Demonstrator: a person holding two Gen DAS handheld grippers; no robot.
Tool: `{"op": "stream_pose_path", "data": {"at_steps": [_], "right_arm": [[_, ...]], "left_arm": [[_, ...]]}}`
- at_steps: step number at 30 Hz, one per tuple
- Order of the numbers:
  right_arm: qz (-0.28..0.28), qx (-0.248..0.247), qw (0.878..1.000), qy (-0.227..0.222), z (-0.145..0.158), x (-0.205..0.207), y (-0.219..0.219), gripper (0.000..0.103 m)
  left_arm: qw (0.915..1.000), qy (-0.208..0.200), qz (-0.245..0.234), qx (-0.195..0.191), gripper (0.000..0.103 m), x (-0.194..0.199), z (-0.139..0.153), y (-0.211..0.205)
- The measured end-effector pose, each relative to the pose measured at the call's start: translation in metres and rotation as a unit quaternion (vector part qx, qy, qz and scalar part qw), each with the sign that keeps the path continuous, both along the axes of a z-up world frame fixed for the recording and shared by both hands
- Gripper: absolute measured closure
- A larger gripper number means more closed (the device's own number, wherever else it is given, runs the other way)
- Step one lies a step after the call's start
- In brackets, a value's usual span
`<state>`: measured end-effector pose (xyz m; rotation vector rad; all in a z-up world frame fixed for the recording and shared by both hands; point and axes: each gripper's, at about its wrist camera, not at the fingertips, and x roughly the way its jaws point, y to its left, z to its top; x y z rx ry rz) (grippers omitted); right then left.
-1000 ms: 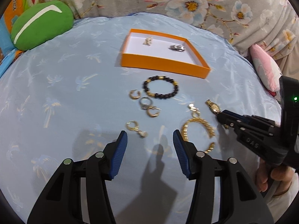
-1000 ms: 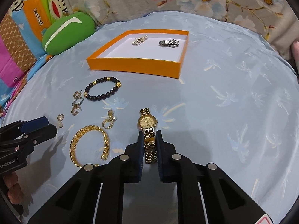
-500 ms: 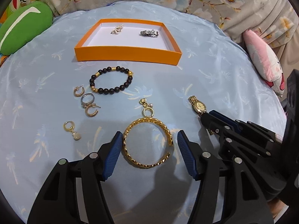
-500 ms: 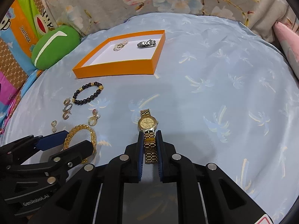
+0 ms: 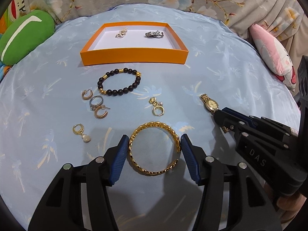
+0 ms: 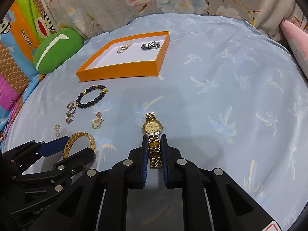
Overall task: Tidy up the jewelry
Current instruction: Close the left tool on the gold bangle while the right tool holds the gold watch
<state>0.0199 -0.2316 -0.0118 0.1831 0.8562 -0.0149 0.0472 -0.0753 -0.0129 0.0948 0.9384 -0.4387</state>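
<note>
1. The left gripper [image 5: 154, 148] had slid across from the earrings, so the gold bangle [image 5: 155, 149] now lay between its fingers, which stood apart, not yet touching it.
2. The right gripper [image 6: 154, 150] stayed clamped on the gold watch [image 6: 153, 134], its dial just beyond the fingertips.
3. Both pieces seemed bound for the orange box [image 5: 132, 56] further ahead.

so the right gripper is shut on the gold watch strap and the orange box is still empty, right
Not quite. The right gripper is shut on the gold watch strap, but the orange box is not empty: the left wrist view shows a silver watch and a small pale gold piece already lying inside it.
</note>
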Motion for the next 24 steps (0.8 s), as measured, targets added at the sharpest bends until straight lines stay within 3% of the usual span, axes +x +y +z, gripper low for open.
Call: {"op": "stream_pose_path", "data": {"at_steps": [4, 6, 7, 9, 15, 17, 24], "right_arm": [[-0.002, -0.012, 1.000, -0.005, 0.001, -0.002, 0.002, 0.090], [-0.005, -0.028, 1.000, -0.012, 0.003, -0.003, 0.005, 0.081], [-0.006, -0.032, 0.999, -0.014, 0.004, -0.002, 0.006, 0.070], [-0.007, -0.038, 0.999, -0.016, 0.006, 0.002, 0.007, 0.065], [-0.002, -0.044, 0.999, 0.003, 0.001, 0.014, 0.009, 0.068], [-0.001, -0.043, 0.999, 0.005, 0.001, 0.016, 0.010, 0.082], [-0.010, -0.032, 0.999, -0.003, 0.004, 0.015, 0.010, 0.082]], "left_arm": [[0.9999, 0.006, 0.006, -0.009, 0.049, 0.001, 0.001, 0.007], [0.9999, 0.005, 0.009, -0.009, 0.049, 0.002, 0.001, 0.009], [0.9999, 0.005, 0.009, -0.010, 0.049, 0.002, 0.001, 0.010], [0.9999, 0.006, 0.010, -0.011, 0.049, 0.002, 0.001, 0.011], [0.9998, 0.006, 0.010, -0.014, 0.049, 0.002, 0.001, 0.012], [0.9998, 0.006, 0.010, -0.015, 0.049, 0.002, 0.002, 0.012], [0.9996, 0.001, 0.015, -0.022, 0.049, 0.004, 0.008, 0.019]]}}
